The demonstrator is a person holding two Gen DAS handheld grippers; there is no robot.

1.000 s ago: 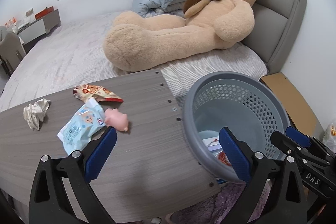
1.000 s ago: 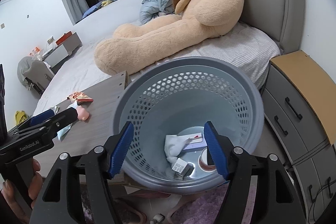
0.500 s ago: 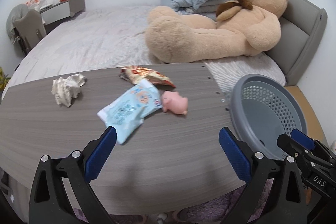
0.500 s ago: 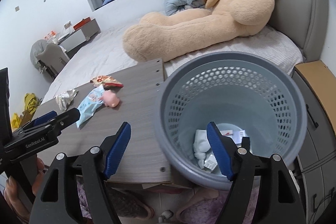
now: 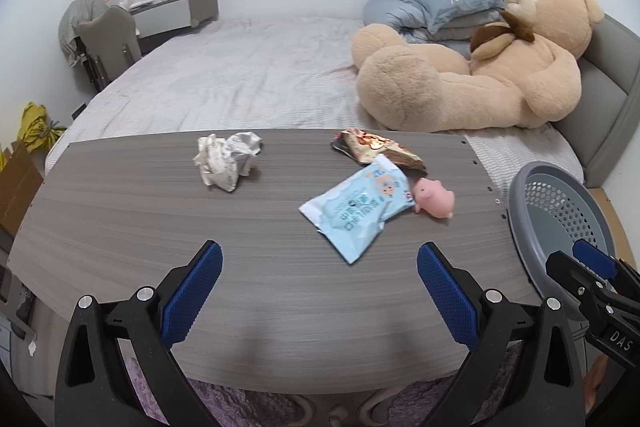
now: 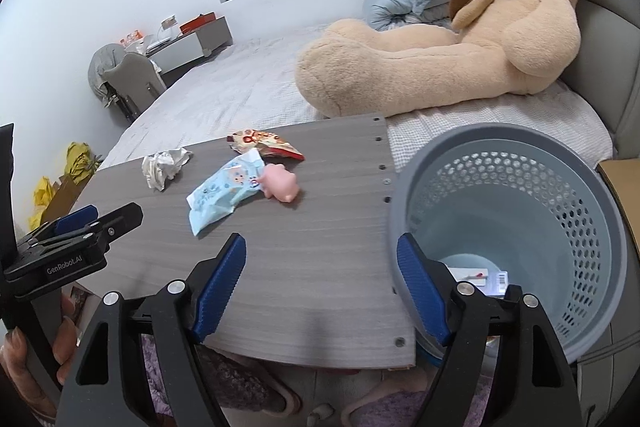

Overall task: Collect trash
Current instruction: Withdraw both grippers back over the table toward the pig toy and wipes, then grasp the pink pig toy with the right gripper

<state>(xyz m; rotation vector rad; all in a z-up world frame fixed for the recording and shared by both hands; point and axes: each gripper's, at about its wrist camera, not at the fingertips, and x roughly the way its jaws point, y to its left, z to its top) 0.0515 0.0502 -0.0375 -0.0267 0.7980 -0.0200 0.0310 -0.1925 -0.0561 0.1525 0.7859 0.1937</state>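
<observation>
Both grippers, left (image 5: 318, 291) and right (image 6: 320, 287), are spread and empty; the right has just been widening. 3 scraps lie mid-frame: tissue (image 5: 227, 163), red wrapper (image 5: 376, 149), blue packet (image 5: 358, 205). Risk: grabbing the touching pink toy (image 5: 434, 202) with the packet, binning it (image 6: 516, 219).

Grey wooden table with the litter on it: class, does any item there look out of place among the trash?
Yes. The small pink rubber pig toy lies on the grey wooden table touching the pale blue printed wrapper, near the red snack packet and crumpled white paper. It is a toy, not litter.
</observation>
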